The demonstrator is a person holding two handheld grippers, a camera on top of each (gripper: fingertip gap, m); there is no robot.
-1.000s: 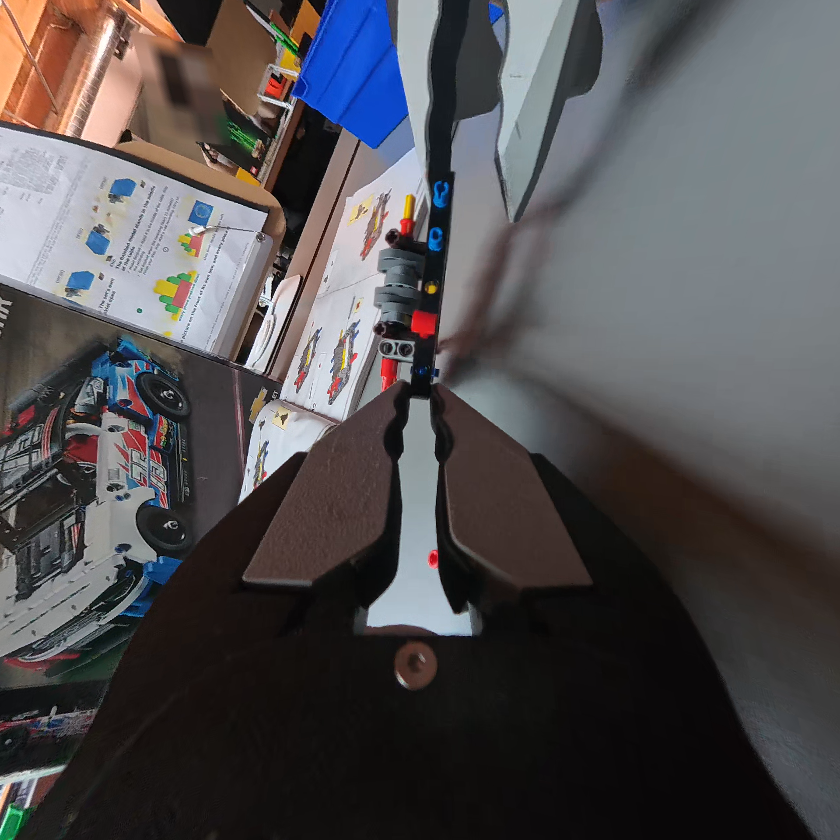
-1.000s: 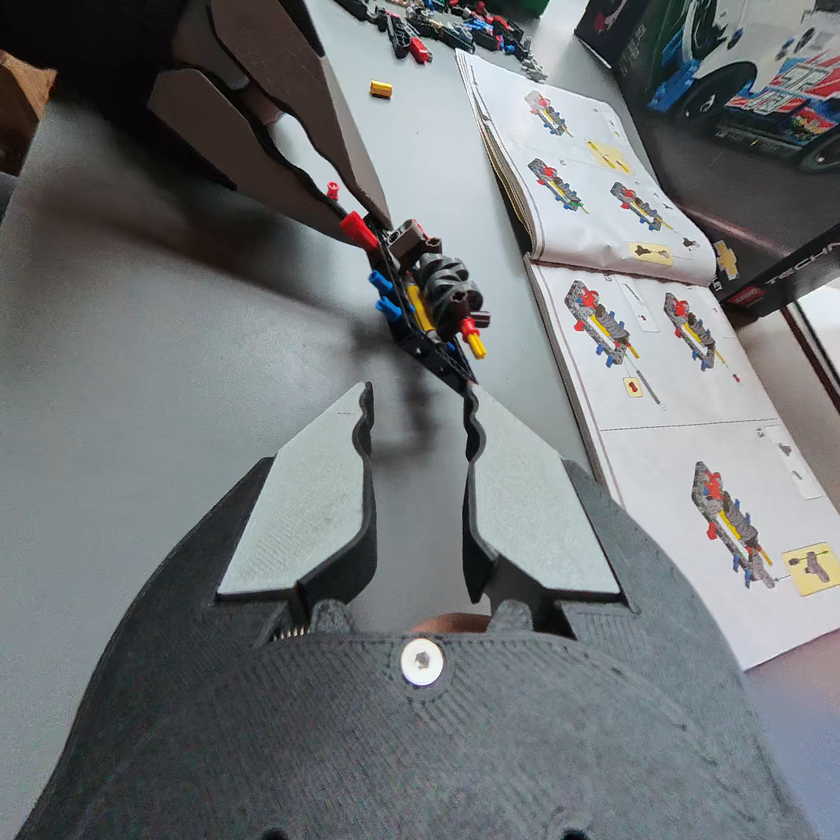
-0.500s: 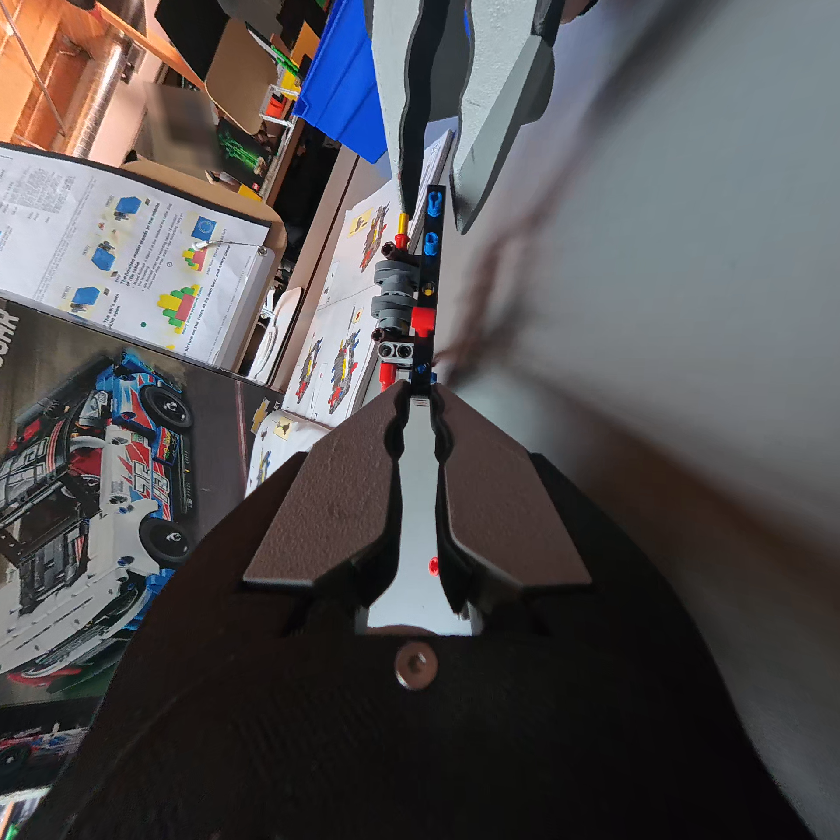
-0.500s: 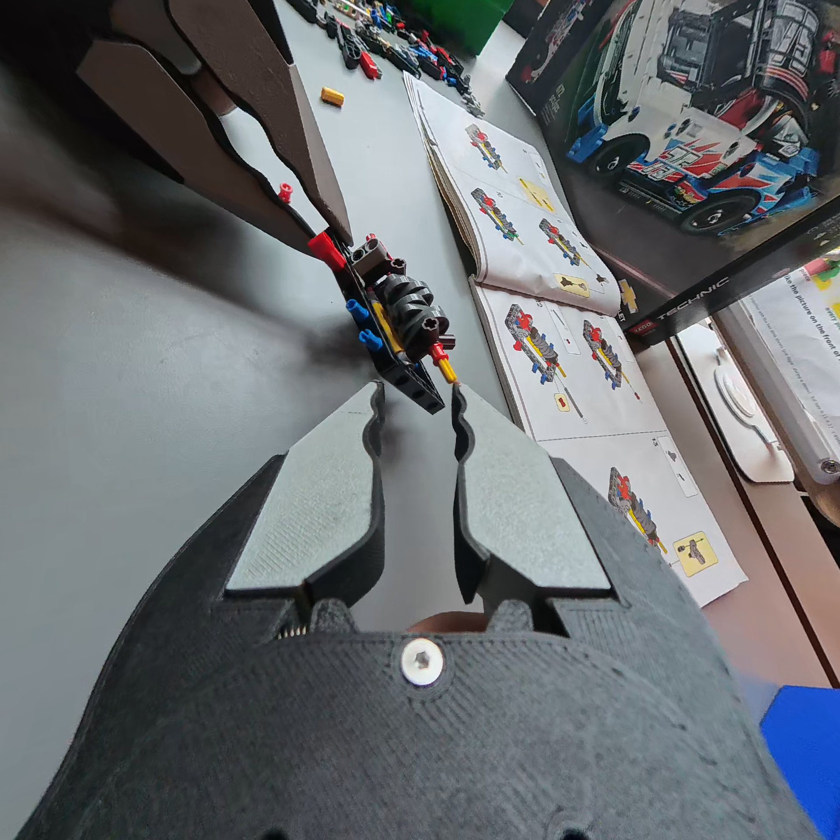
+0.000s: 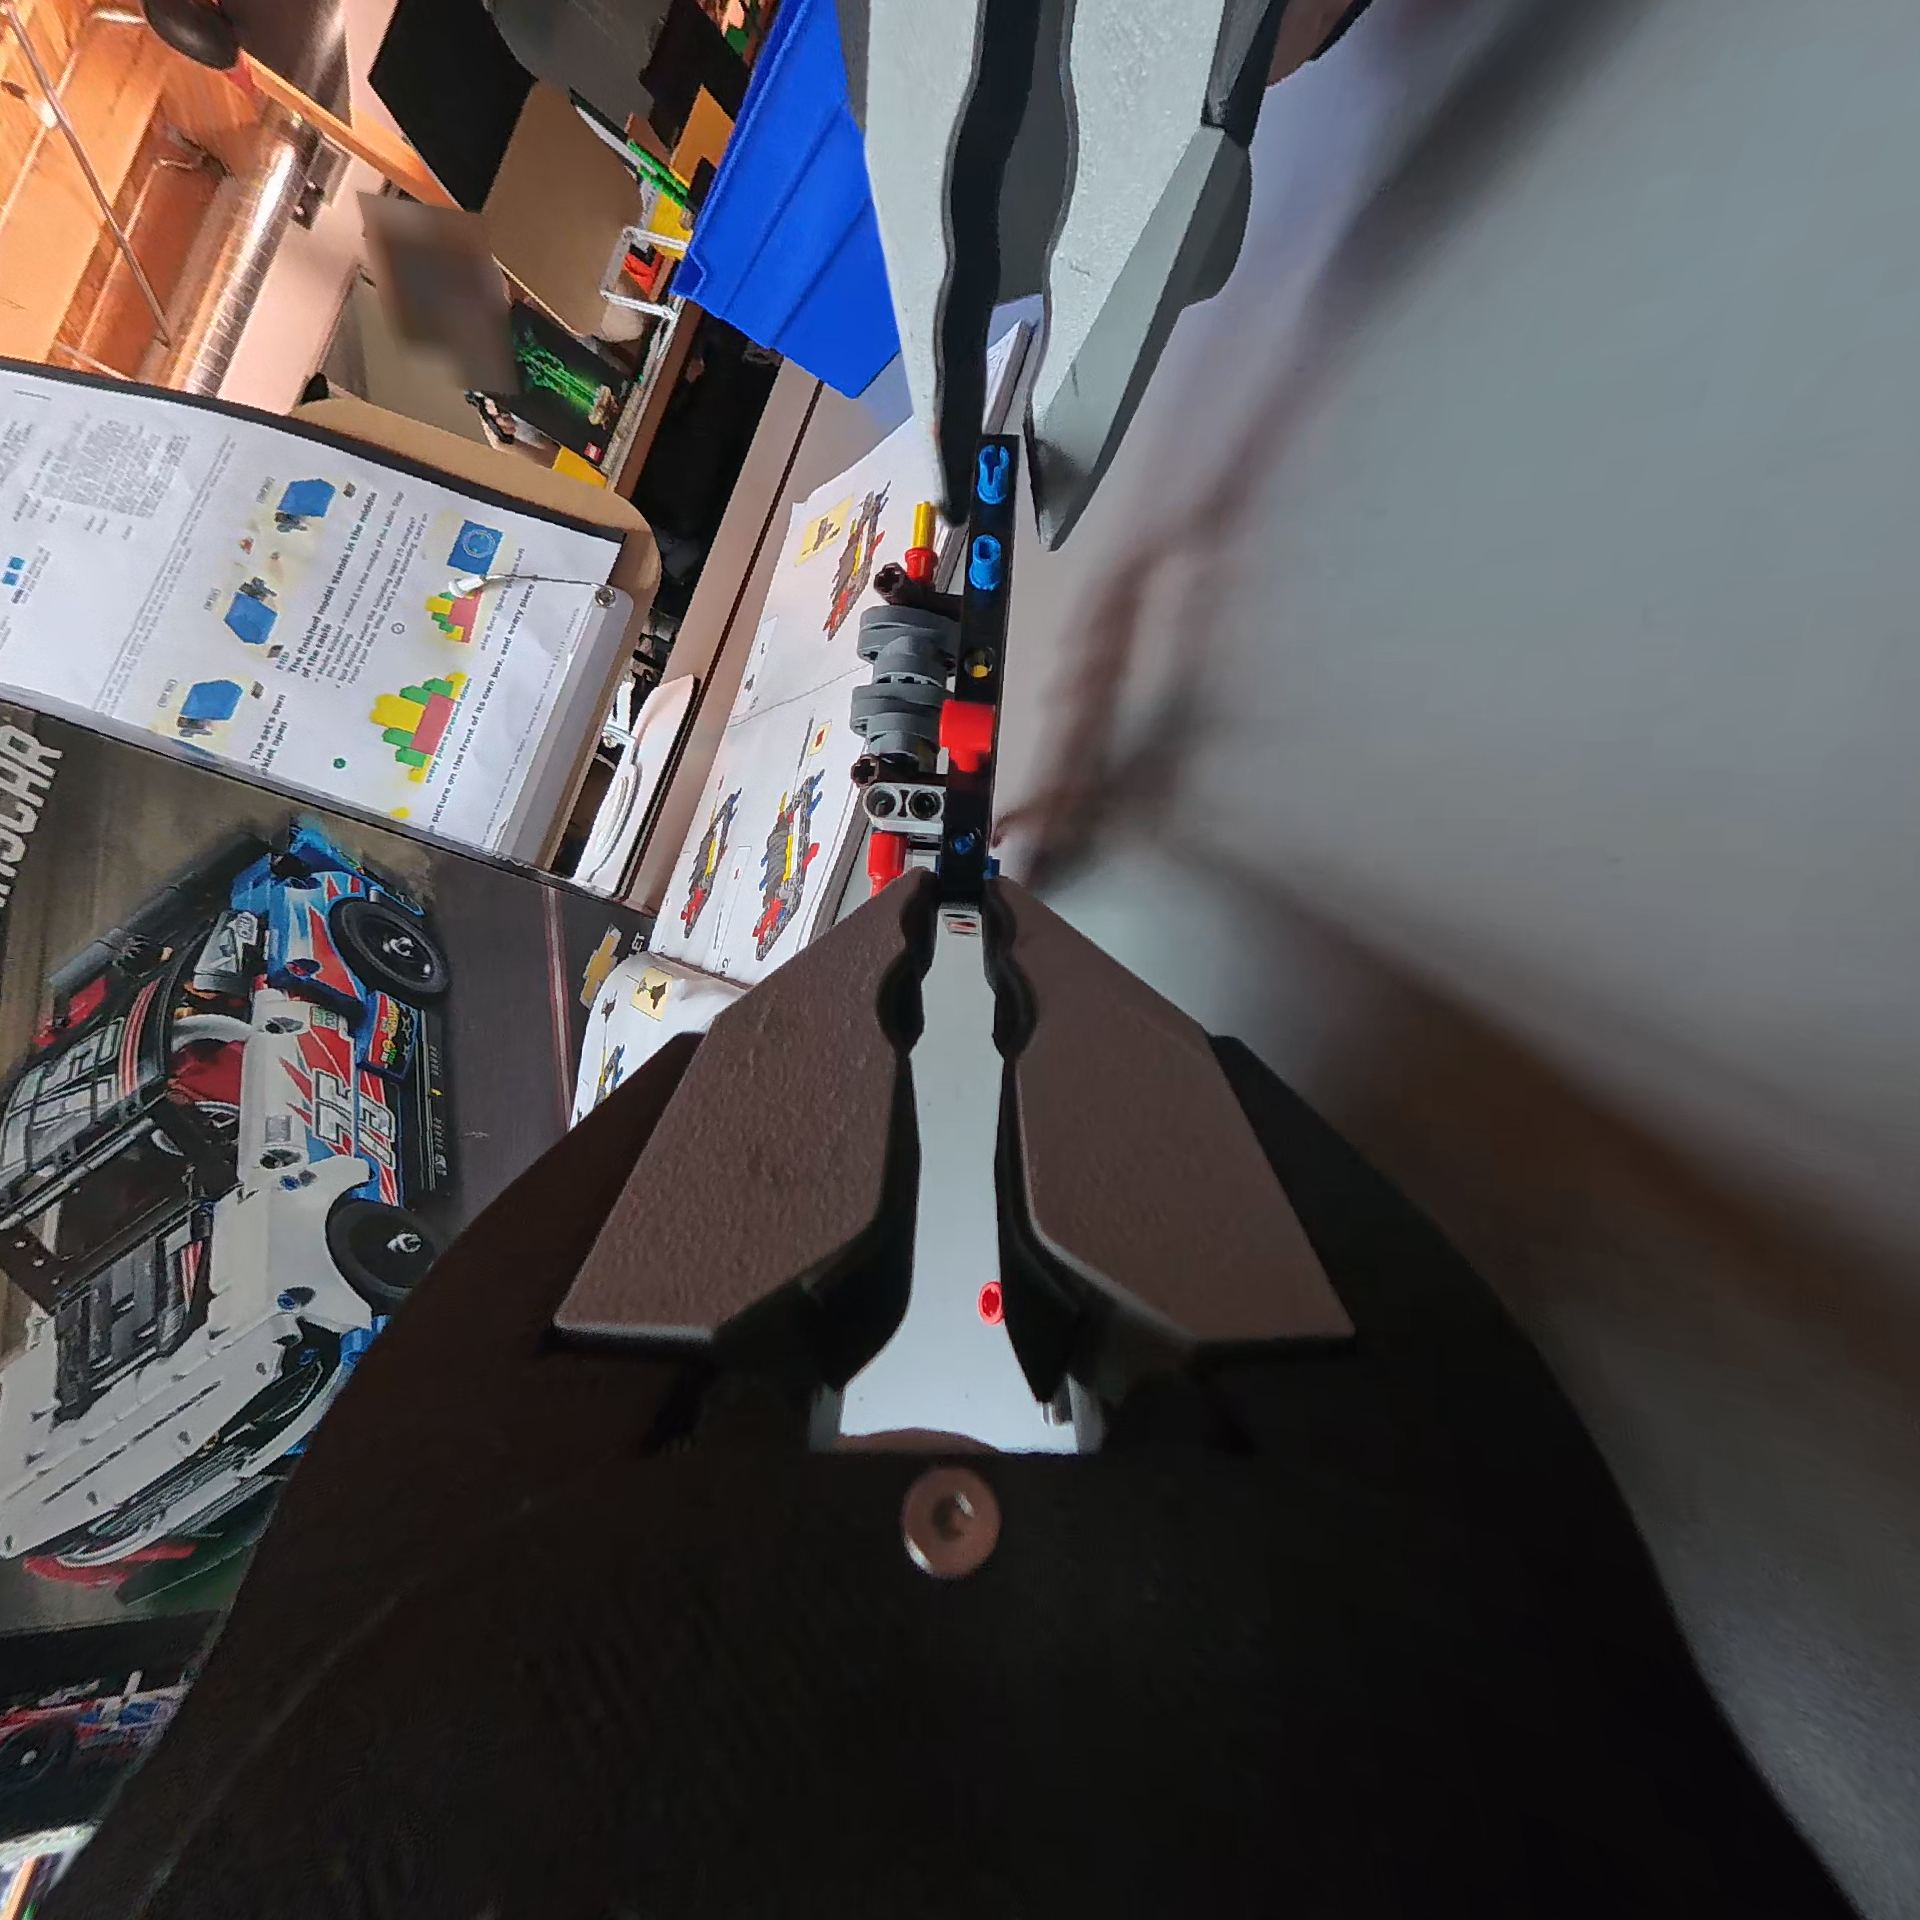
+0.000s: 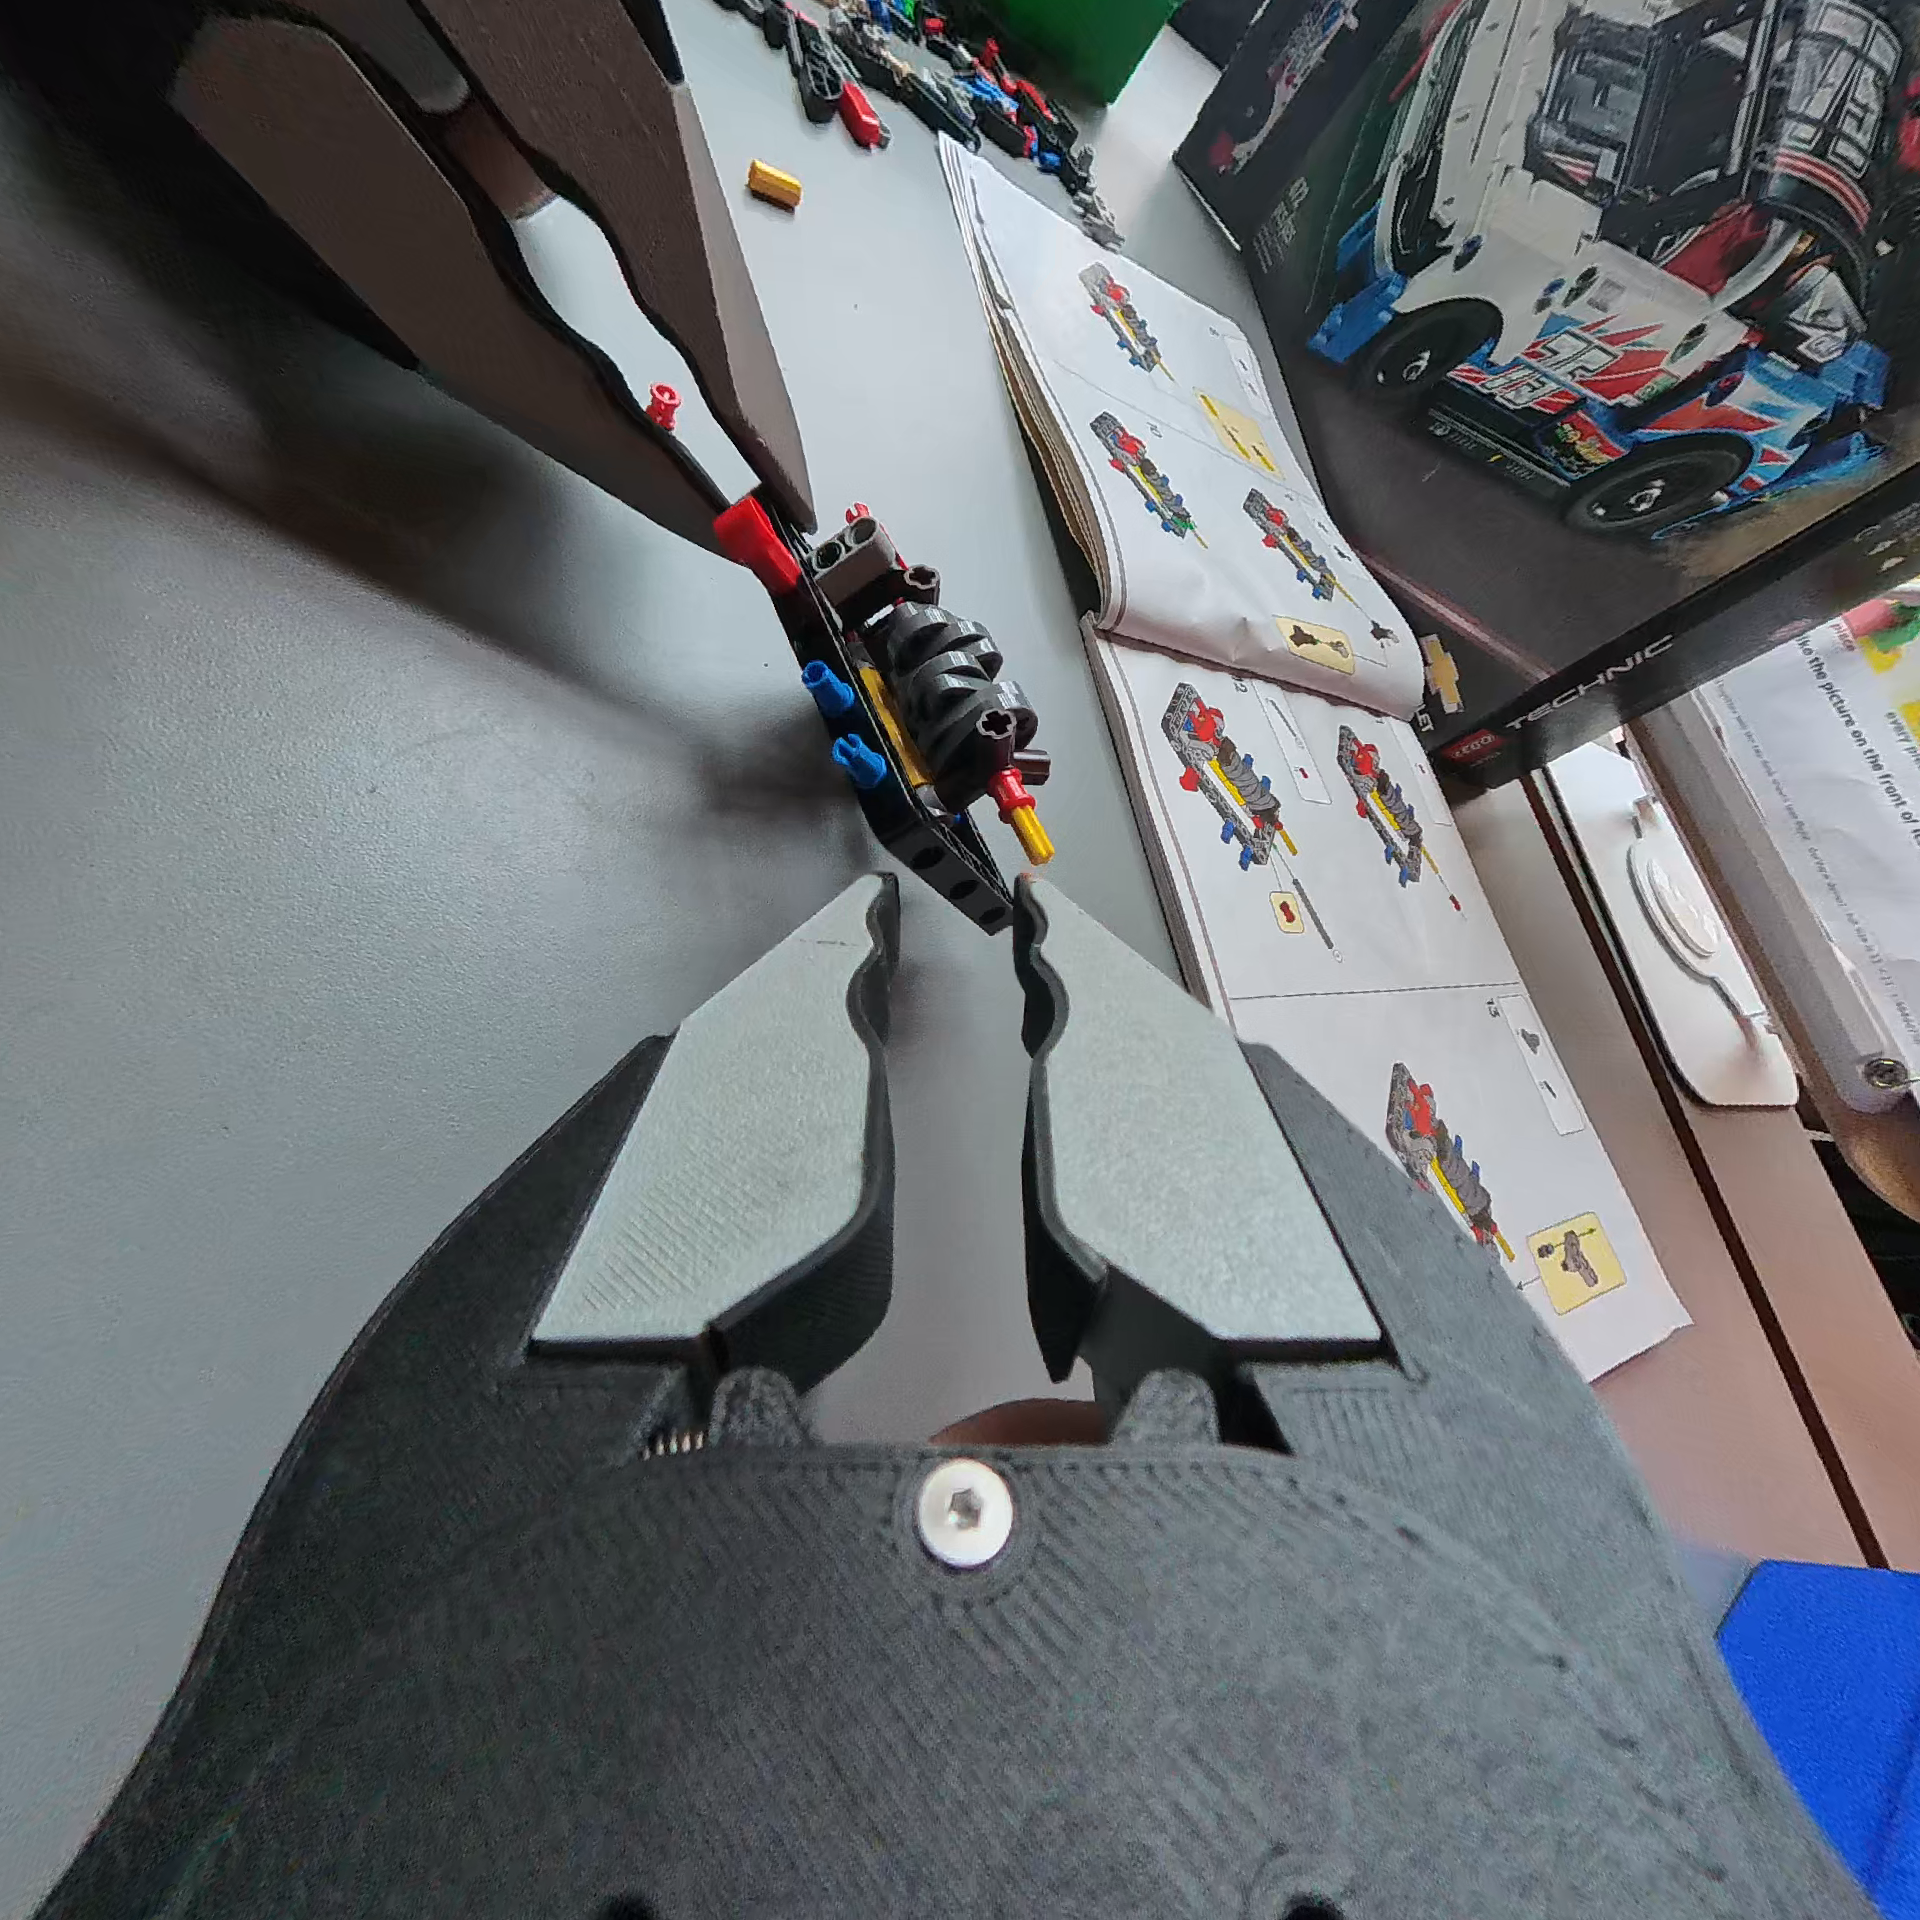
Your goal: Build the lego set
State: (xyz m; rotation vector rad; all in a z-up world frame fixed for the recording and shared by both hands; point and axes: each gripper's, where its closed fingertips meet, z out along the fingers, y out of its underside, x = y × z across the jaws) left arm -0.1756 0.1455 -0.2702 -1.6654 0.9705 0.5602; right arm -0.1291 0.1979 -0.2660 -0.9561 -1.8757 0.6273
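The left claw [image 5: 961,904], brown in colour, is narrow and grips one end of the lego assembly [image 5: 951,675], a black beam that carries grey gear pieces, blue pins, red connectors and a yellow axle. The assembly stretches straight away from this claw's tips, above the grey surface [image 5: 1558,623]. At the opposite end is the right claw [image 6: 956,899], grey in colour; its fingers are a little apart, one on each side of the beam's end [image 6: 961,883], and whether they press it already cannot be told. Just to the right of the right claw lies the open instruction booklet [image 6: 1351,935], and beyond the booklet stands the set box [image 6: 1662,260] with a racing car picture. Far ahead of the right claw, past the left one, loose pieces [image 6: 935,83] lie on the surface, with one small yellow piece [image 6: 774,184] apart from them.
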